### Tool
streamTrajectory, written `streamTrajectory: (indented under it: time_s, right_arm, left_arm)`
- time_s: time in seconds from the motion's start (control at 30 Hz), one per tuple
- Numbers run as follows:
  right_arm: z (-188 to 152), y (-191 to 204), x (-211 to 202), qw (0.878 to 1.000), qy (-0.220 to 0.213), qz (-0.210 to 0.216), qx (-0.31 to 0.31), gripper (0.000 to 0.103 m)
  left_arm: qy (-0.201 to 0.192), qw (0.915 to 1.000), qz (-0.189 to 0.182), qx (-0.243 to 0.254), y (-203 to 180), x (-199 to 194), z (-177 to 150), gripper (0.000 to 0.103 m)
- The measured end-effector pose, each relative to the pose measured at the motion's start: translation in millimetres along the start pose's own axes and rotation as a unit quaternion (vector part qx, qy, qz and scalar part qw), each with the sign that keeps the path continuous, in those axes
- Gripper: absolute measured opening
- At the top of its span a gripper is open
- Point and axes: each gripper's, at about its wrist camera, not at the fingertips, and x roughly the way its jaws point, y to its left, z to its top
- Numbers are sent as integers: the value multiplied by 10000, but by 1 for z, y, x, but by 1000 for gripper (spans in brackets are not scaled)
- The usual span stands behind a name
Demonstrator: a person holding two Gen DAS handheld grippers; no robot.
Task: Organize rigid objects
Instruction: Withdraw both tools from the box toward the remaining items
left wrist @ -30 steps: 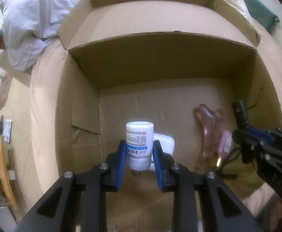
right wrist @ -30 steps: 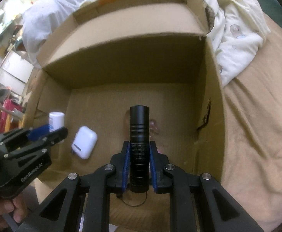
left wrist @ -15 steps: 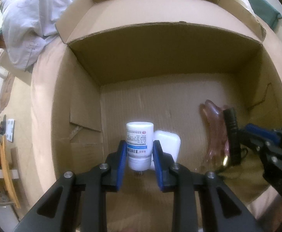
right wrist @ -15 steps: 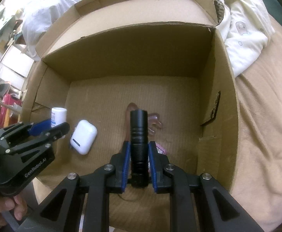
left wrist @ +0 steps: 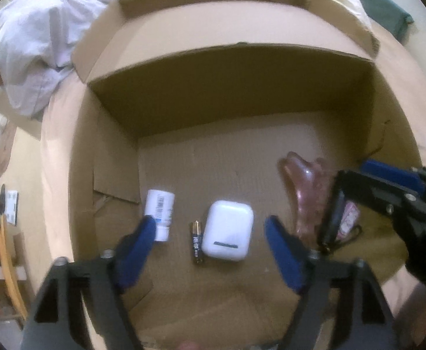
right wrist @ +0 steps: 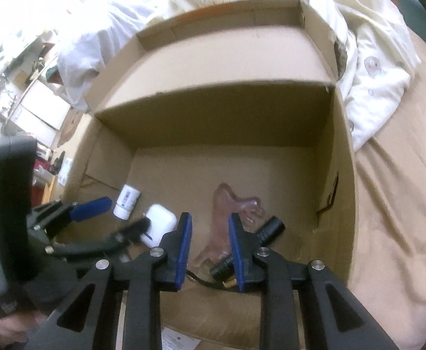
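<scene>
On the cardboard box floor: white bottle lying at 9 o'clock of earbud case, label print unreadable (blurred). Left gripper jaws just opened, empty. Right gripper just parted, angled down; black flashlight released beneath.

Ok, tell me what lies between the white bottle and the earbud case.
A single battery lies between the white bottle and the earbud case, beside the case; the left wrist view shows it.

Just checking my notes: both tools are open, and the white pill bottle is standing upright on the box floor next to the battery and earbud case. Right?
Not quite. In the left wrist view the white pill bottle lies on its side, not upright. The battery and earbud case sit beside it, and both tools are open.
</scene>
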Motion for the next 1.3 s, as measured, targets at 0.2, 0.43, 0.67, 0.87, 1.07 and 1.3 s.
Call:
streamTrajectory:
  time_s: [0.2, 0.43, 0.67, 0.87, 1.07, 1.3]
  right_arm:
    - [6, -1, -9, 9994, -270, 162, 148, 75]
    - [5, -7, -8, 9991, -216, 171, 324, 75]
    - [6, -2, -7, 9986, -189, 315, 392, 99]
    - [6, 2, -14, 9982, -372, 276, 378, 103]
    - [-2, -6, -29, 9968, -513, 245, 554, 103]
    - [-25, -10, -55, 9963, -564, 235, 604, 103]
  left_arm:
    - [64, 9997, -111, -196, 6, -1, 2, 91]
    - [37, 9993, -168, -337, 13, -3, 5, 92]
    - [-37, 9999, -58, -130, 7, -6, 1, 92]
    - [22, 9998, -66, -193, 13, -12, -2, 92]
    - [-59, 9996, -59, -286, 27, -39, -6, 92]
    - [-154, 9981, -131, -586, 50, -65, -29, 92]
